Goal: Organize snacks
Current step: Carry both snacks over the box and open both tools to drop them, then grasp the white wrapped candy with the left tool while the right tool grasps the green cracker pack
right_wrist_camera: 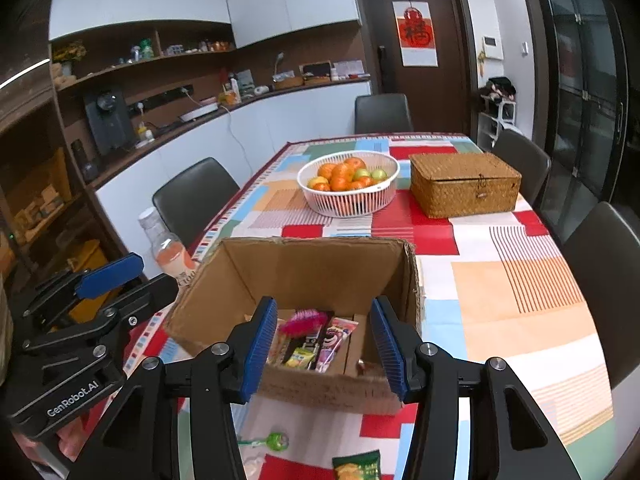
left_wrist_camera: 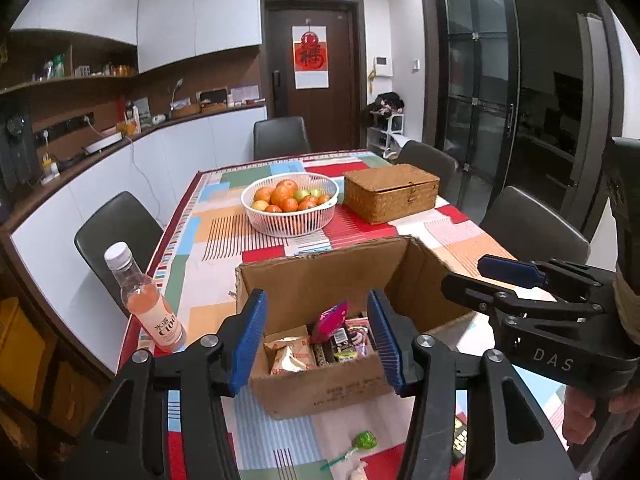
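An open cardboard box point(left_wrist_camera: 320, 276) point(right_wrist_camera: 312, 268) stands on the patchwork tablecloth with several snack packets inside, among them a pink packet point(left_wrist_camera: 330, 316) point(right_wrist_camera: 304, 316) and a beige one point(left_wrist_camera: 288, 354). My left gripper point(left_wrist_camera: 318, 344) hovers open just before the box's near wall, nothing between its blue pads. My right gripper point(right_wrist_camera: 324, 350) is open the same way, beside it on the right point(left_wrist_camera: 464, 274). A green lollipop point(left_wrist_camera: 362, 442) point(right_wrist_camera: 276, 440) and a green snack bag point(right_wrist_camera: 356, 466) lie on the cloth below the grippers. A dark packet point(left_wrist_camera: 460, 436) is partly hidden by a finger.
A pink drink bottle point(left_wrist_camera: 148, 308) point(right_wrist_camera: 172, 256) stands near the table's left edge. Beyond the box sit a white fruit basket point(left_wrist_camera: 290, 204) point(right_wrist_camera: 348, 184) and a closed wicker box point(left_wrist_camera: 390, 192) point(right_wrist_camera: 464, 184). Dark chairs ring the table.
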`<state>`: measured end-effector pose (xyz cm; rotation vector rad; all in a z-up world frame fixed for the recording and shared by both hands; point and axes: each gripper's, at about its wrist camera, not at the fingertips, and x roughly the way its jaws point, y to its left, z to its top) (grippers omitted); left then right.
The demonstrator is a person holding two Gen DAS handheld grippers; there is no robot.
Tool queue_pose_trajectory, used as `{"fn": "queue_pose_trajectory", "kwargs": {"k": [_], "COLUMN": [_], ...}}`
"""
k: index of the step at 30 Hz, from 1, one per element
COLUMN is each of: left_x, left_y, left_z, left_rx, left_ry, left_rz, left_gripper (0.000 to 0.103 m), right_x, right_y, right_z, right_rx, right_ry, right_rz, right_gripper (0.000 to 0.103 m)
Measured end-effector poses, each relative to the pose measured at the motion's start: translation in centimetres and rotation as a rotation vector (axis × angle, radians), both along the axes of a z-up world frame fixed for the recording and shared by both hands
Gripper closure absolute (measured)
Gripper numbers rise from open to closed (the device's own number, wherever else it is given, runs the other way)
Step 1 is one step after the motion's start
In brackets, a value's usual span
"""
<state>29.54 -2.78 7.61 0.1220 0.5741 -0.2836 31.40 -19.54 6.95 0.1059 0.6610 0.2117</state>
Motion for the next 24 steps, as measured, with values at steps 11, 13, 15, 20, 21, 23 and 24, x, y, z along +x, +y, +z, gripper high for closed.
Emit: {"fn": "queue_pose_trajectory", "kwargs": {"k": [11, 13, 15, 20, 21, 23, 24], "left_x": [-5.1, -5.6, -6.2, -6.7, -6.7, -6.7, -6.7], "left_y": [-0.5, -0.6, -0.6, -0.6, -0.5, -0.5, -0.5], "left_z": [-0.5, -0.9, -1.5, -3.2, -3.6, -4.5, -4.9], "left_rx": [0.018, 0.020, 0.019, 0.023, 0.026, 0.033, 0.036], "left_ry": [-0.003, 0.007, 0.024, 0.077, 0.088, 0.117, 0.129], "left_rz": [-0.033, -0.034, -0.037, -0.029, -0.028, -0.021, -0.021], "left_gripper": [0.048, 0.048, 0.047, 0.047, 0.047, 0.047, 0.047], "right_x": [-5.1, -5.8, -6.4, -7.0, -7.1, -7.1, -7.1], "right_y": [0.0, -0.1, -0.1, -0.3, -0.3, -0.4, -0.4], "right_z": [0.2, -0.3, -0.9, -2.6, -3.0, -3.8, -4.3], "right_rx": [-0.013, -0.012, -0.013, -0.015, -0.016, -0.015, -0.014], "right_ry": [-0.026, -0.013, 0.004, 0.056, 0.066, 0.095, 0.107], "right_rz": [0.039, 0.043, 0.047, 0.059, 0.060, 0.057, 0.057], "right_gripper": [0.047, 0.047, 0.047, 0.047, 0.047, 0.047, 0.047]}}
